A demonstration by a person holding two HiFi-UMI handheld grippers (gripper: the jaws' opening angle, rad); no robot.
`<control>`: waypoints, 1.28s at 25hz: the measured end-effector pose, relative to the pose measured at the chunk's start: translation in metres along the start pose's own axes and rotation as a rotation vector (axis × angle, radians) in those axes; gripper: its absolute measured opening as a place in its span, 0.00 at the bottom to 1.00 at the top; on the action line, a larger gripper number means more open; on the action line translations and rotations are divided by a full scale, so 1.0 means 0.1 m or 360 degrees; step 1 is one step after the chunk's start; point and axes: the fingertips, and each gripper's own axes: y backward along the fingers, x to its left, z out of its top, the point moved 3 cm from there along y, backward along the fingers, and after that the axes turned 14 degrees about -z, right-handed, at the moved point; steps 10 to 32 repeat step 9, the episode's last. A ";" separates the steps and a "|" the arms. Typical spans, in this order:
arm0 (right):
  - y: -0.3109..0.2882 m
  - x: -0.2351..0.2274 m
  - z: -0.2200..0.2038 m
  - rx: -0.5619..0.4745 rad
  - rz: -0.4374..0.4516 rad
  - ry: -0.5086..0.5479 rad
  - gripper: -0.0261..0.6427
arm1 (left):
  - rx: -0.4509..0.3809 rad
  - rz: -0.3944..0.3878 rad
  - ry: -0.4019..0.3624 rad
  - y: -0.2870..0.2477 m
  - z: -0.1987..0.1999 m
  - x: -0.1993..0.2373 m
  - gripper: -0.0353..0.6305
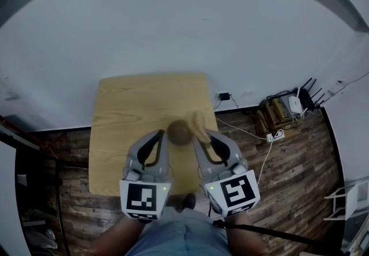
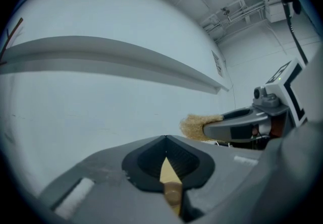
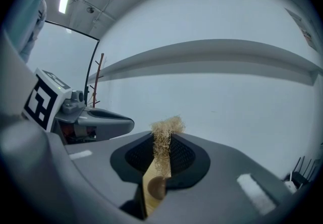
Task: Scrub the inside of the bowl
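A small square wooden table point(image 1: 115, 110) is seen from above, set against a pale wall point(image 1: 173, 18) on a dark plank floor point(image 1: 63, 157).

At the left, the left gripper point(image 1: 164, 132) is held over the table's near half, with its marker cube point(image 1: 141, 199) nearest the camera. Its jaws are drawn in to a thin slit. In the left gripper view a tan-brown edge, apparently the rim of the bowl point(image 1: 180, 132), is pinched low in that slit. In the head view the gripper's tip is laid against the bowl's left edge.

The bowl is small, round and dark brown. It is placed between the two gripper tips, over the near right part of the table. Whether it rests on the wood or is lifted clear of it cannot be told.

Just right of the bowl, a straw-coloured scrubber point(image 1: 199, 124) is clamped in the right gripper point(image 1: 196, 135). The jaws are closed tightly on it, and a tuft of frayed fibres is seen sticking out past their tips. The scrubber is held at the bowl's right rim, either touching it or just above it.

Farther right, a power strip point(image 1: 275, 135) with trailing cables is seen on the floor by the wall.
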 end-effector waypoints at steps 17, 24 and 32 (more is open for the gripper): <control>-0.04 0.00 -0.01 -0.0001 -0.0006 0.0012 0.12 | 0.0009 -0.0020 -0.0001 -0.04 -0.01 0.03 0.09; -0.04 0.00 -0.01 -0.0001 -0.0006 0.0012 0.12 | 0.0009 -0.0020 -0.0001 -0.04 -0.01 0.03 0.09; -0.04 0.00 -0.01 -0.0001 -0.0006 0.0012 0.12 | 0.0009 -0.0020 -0.0001 -0.04 -0.01 0.03 0.09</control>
